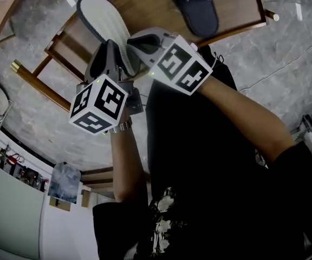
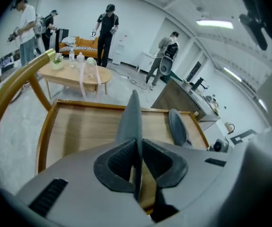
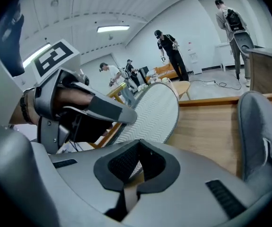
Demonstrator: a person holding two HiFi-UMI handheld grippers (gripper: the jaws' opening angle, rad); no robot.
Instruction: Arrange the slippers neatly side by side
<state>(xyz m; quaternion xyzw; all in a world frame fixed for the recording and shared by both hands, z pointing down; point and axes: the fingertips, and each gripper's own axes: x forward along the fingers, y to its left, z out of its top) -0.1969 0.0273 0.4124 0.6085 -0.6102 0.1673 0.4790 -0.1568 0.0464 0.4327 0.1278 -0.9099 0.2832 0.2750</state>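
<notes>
Two slippers are in play. One grey fabric slipper with a pale zigzag-ribbed sole [image 1: 104,23] is lifted off the brown wooden surface [image 1: 145,4], with its sole turned towards us. Its mate, a dark grey slipper [image 1: 196,7], lies flat farther along that surface, well apart.

We judge the main risk to be a slip. The left gripper [image 2: 138,142] holds the raised slipper only by a thin edge, so the soft body could swing, twist or slide out of the pinch as we carry it over. It could then land skewed or on top of its mate. A careless approach could also knock the resting slipper out of line.

The left fingers [image 2: 120,164] are clamped on that edge, which stands upright between them and rises past their tips. The right gripper [image 3: 139,143] has its fingers [image 3: 122,167] clenched together with nothing we can see between them. The ribbed sole sits just beyond their tips, beside the left gripper.
</notes>
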